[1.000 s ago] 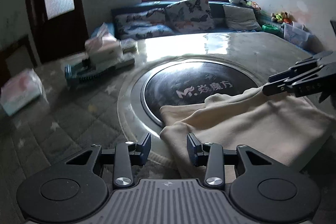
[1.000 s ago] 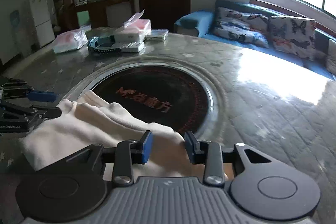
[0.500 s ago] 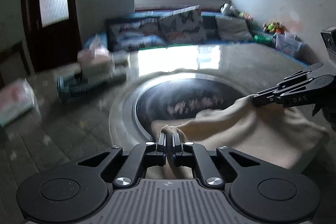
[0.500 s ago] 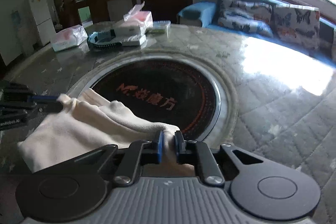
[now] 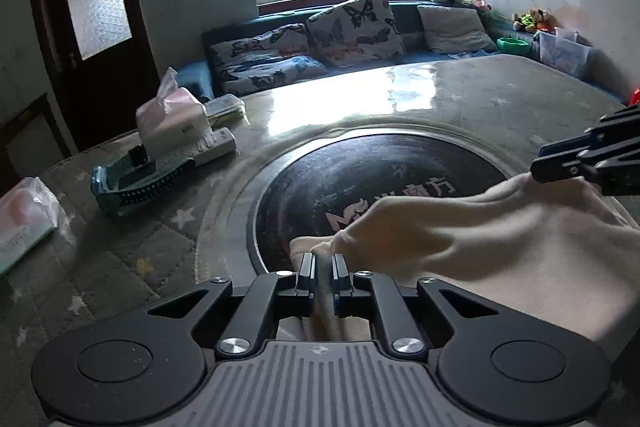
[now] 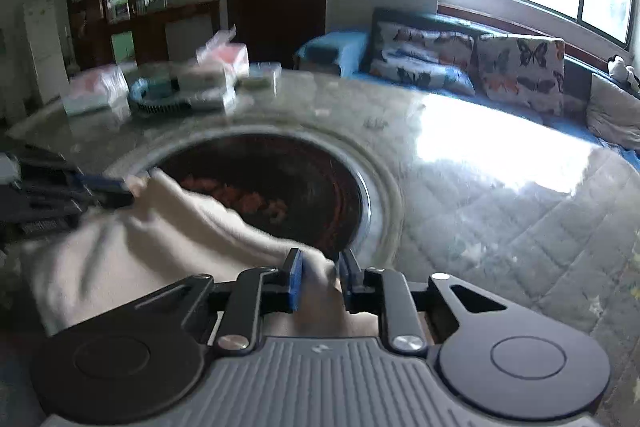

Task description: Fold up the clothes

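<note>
Both grippers, left (image 5: 323,269) and right (image 6: 320,273), now pinch the cream garment's (image 5: 500,243) near edge; a second ago they gaped. Cloth is lifted above the table's dark disc (image 5: 360,175).

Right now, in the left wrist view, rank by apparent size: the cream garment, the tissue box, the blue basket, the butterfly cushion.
1. cream garment, largest, though nearest the camera.
2. blue basket.
3. butterfly cushion and tissue box look alike; the cushion sits much farther back, so I won't rank them.
</note>
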`<state>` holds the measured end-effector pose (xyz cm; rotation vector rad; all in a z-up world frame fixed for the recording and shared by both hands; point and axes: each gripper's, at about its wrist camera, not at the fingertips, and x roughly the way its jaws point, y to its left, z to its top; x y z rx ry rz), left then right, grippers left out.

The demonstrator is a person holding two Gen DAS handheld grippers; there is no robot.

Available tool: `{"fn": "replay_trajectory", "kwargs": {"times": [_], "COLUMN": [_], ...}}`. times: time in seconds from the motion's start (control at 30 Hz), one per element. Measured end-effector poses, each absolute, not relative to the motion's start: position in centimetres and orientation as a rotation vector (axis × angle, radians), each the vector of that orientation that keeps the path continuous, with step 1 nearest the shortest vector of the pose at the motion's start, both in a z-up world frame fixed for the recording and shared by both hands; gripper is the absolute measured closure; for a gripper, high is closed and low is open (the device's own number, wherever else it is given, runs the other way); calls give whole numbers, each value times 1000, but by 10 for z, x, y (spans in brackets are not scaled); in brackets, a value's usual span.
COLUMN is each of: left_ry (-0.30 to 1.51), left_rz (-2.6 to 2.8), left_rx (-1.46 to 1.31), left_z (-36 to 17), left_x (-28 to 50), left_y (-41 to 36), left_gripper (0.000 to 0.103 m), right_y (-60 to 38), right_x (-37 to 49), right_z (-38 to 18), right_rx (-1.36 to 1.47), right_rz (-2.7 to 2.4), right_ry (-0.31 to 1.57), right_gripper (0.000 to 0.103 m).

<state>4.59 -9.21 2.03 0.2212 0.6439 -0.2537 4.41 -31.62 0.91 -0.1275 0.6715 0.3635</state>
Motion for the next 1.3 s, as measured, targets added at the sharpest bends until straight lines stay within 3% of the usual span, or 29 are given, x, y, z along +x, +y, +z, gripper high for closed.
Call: {"fn": "replay_trajectory", "kwargs": {"times": [0.23, 0.33, 0.4, 0.47, 0.53, 0.77, 1.2, 1.3], "left_ry": [597, 621, 635, 651, 668, 781, 861, 862], "left_rz": [-319, -377, -404, -433, -455, -482, -590, -610], "left_rx": [188, 158, 145, 139, 147, 186, 105, 67], "left_z": [45, 52, 54, 54, 54, 30, 23, 23], "left_x": [39, 48, 58, 68, 76, 88, 106, 109], "left_y": [-100, -105, -108, -111, -115, -120, -116, -113], "left_gripper": [92, 87, 82, 65, 58, 64, 64, 77], "right_y": [-300, -295, -292, -289, -288, -286, -290, -295], "right_x": [41, 40, 39, 35, 35, 35, 38, 40], "right_z": [16, 12, 9, 9, 9, 5, 5, 6], "right_rx": [-107, -110, -113, -125, -131, -140, -103, -85], "right_rz": [466, 479, 486, 490, 490, 511, 526, 512], "right_ry": [690, 706, 712, 708, 708, 724, 723, 717], "right_gripper": [83, 83, 82, 75, 74, 74, 72, 72]}}
